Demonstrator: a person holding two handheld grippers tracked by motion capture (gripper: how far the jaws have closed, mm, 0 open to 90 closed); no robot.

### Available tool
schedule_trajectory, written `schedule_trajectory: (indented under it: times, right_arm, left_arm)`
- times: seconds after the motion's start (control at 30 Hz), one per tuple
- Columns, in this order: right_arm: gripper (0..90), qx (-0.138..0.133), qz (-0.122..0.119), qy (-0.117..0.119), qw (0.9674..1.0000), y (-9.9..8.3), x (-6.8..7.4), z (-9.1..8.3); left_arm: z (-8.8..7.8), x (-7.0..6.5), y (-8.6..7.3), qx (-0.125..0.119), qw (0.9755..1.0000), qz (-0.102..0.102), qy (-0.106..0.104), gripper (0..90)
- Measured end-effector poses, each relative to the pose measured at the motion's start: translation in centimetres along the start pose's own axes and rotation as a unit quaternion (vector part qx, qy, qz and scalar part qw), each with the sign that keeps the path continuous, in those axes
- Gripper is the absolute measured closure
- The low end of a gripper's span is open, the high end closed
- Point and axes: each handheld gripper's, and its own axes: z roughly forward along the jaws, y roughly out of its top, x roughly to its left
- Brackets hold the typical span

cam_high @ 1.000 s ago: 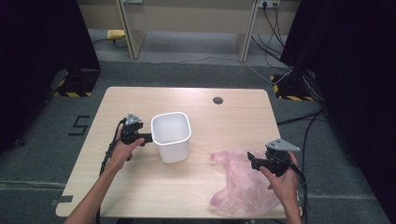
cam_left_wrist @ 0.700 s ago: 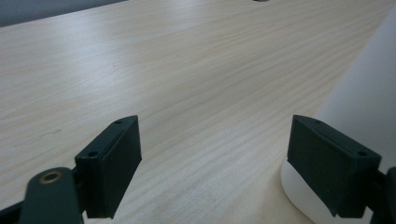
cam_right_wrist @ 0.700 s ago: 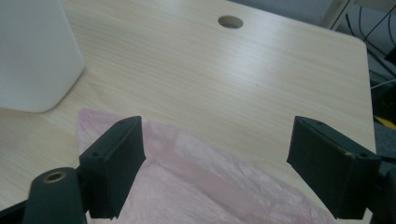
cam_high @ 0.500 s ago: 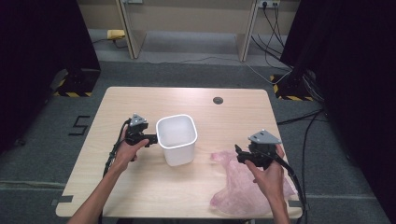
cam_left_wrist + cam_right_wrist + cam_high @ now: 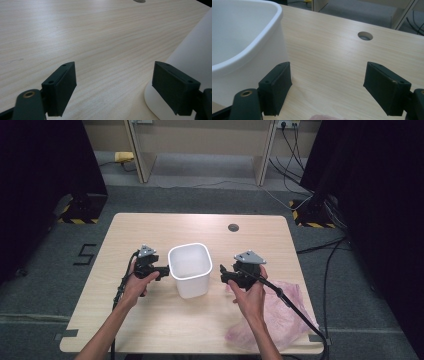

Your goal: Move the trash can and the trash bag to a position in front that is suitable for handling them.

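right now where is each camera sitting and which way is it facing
High view: above the person's side, facing forward and down on the light wooden table; both forearms, left gripper, right gripper.
Left gripper view: along its open jaws, over tabletop.
Right gripper view: along its open jaws, toward a round table hole.
All three share the white square plastic bin.

bin (image 5: 190, 270): smooth white plastic | table (image 5: 150, 227): matt pale wood | bag (image 5: 292, 317): thin pink plastic
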Motion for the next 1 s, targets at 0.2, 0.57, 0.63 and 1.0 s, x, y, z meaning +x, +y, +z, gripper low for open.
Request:
schedule_trajectory:
  times: [0.2,0.57,0.63,1.0]
  right_arm:
    - [22.2,0.012,-0.008,0.005,0.9999,-0.6,0.5,1.2]
    - [27.3,0.024,-0.036,0.047,0.998,-1.7,2.0,0.9]
    - [27.1,0.028,-0.042,0.042,0.9978,-1.9,2.3,0.5]
    - [27.4,0.032,-0.046,0.045,0.9975,-2.2,2.7,0.4]
  left_arm:
    - [0.2,-0.6,0.0,-0.002,0.9998,0.009,-0.017,19.2]
    - [-0.5,-2.0,-0.5,0.001,0.9978,0.047,-0.047,29.3]
    - [-1.2,-2.3,-0.8,0.001,0.9977,0.054,-0.042,25.3]
    - [-4.5,-3.9,-2.5,0.004,0.997,0.073,-0.027,30.1]
